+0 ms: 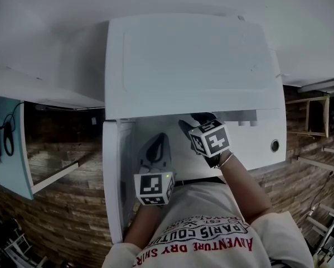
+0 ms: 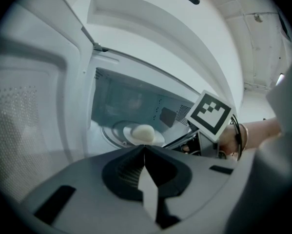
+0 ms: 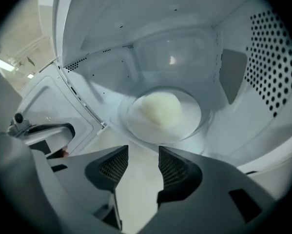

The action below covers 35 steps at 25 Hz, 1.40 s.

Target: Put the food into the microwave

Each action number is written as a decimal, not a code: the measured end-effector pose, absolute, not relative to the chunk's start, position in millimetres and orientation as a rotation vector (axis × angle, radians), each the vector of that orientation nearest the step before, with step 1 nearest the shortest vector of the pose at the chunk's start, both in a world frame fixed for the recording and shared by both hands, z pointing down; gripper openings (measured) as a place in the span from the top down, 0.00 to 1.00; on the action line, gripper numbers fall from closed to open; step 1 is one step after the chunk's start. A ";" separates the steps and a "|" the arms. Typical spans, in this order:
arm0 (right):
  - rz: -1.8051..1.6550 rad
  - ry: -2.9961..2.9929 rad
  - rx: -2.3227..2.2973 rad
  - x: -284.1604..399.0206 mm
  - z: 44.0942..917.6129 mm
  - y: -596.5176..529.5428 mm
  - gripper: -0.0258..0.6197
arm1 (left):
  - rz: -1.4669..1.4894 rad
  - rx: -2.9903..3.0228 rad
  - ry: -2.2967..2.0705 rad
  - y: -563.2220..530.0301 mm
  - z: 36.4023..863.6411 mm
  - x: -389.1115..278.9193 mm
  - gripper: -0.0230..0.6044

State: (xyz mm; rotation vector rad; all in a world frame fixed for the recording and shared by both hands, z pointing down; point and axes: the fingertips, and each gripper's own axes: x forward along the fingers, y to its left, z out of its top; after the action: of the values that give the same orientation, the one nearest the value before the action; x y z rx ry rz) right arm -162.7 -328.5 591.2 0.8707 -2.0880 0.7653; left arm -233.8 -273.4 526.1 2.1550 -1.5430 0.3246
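The food, a pale round bun (image 3: pixel 160 108), lies on a white plate (image 3: pixel 187 126) on the turntable inside the white microwave (image 1: pixel 194 60). My right gripper (image 3: pixel 143 152) is open and empty just in front of the plate, inside the oven mouth. In the head view the right gripper (image 1: pixel 195 121) reaches into the cavity. The left gripper (image 2: pixel 145 149) is shut with nothing in it and stays outside the opening, facing the bun (image 2: pixel 144 132). The left gripper (image 1: pixel 155 149) sits to the left of the right one.
The microwave door (image 1: pixel 114 172) stands open to the left, close beside my left gripper. A round knob (image 1: pixel 274 145) is on the front panel at the right. A pale blue panel with a black cable (image 1: pixel 5 141) hangs at the far left over brown wooden flooring.
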 end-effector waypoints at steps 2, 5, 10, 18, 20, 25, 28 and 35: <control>0.783 -2.081 0.881 -158.2 591.7 -326.0 0.65 | 0.326 2.160 -1.542 -272.8 525.0 -232.8 0.95; 0.767 -2.083 0.945 -149.5 586.2 -324.6 0.73 | 0.327 2.170 -1.547 -272.8 521.6 -231.6 0.95; 0.655 -2.123 1.081 -139.9 559.8 -318.8 0.91 | 0.332 2.209 -1.548 -269.3 511.8 -225.7 0.95; 0.661 -2.284 1.088 -147.2 513.0 -273.1 0.94 | 0.298 2.245 -1.537 -240.8 490.3 -216.2 0.95; 0.594 -2.308 1.118 -144.4 500.2 -263.7 0.94 | 0.296 2.267 -1.531 -231.7 483.4 -213.3 0.95; 0.443 -2.387 1.168 -141.3 464.2 -241.2 0.94 | 0.274 2.361 -1.515 -214.5 454.6 -204.7 0.95; 0.353 -2.433 1.214 -138.5 440.5 -232.8 0.94 | 0.252 2.434 -1.531 -209.1 430.0 -204.1 0.95; 0.220 -2.495 1.294 -133.8 404.8 -223.3 0.94 | 0.223 2.536 -1.608 -202.8 392.6 -210.9 0.95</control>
State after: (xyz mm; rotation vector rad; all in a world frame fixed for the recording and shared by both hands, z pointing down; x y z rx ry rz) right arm -133.8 -223.3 404.8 1.2942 -2.4951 0.2202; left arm -210.9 -202.8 392.6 2.5362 -1.6079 0.2227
